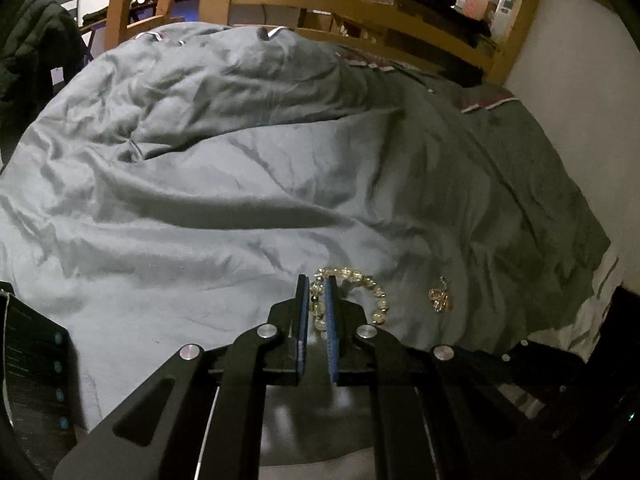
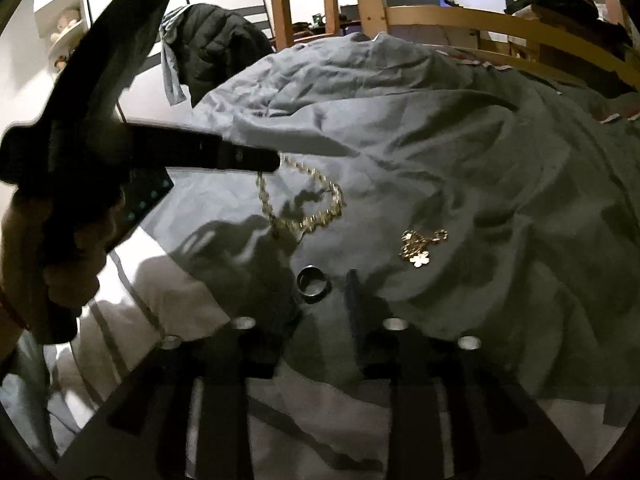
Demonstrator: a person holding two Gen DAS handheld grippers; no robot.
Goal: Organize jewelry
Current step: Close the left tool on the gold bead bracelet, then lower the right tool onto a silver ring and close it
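Rumpled grey-blue duvet [image 1: 224, 184] covers a bed with a curved wooden frame [image 1: 360, 12].

Left gripper [image 1: 319, 286]: black linkage, blue-padded fingers [image 1: 331, 312] pressed together on a bracelet of pale yellow translucent beads [image 1: 362, 284]. Beads show in the narrow slot between the pads; the rest of the loop trails out to the right across the fabric. From the right wrist view, the same tool [image 2: 276, 162] reaches in from the left, tip pinching one end of the bracelet [image 2: 304, 204], which hangs and drapes onto the duvet [image 2: 440, 152]. A hand [image 2: 48, 256] wraps the handle at the left edge.

Right gripper [image 2: 322, 284]: jaws standing partly spread, dim and blurred. A dark metal ring [image 2: 314, 280] lies on the cloth between the fingers, close against the left one; cannot tell whether it is touching. Nothing pinched.

Small gold chain with flower-shaped charms [image 2: 420, 250] lies loose on the duvet, right of the ring and apart from the bracelet. In the left wrist view it sits just right of the bead loop [image 1: 440, 300].

Dark puffer jacket [image 2: 224, 48] hangs beyond the bed.
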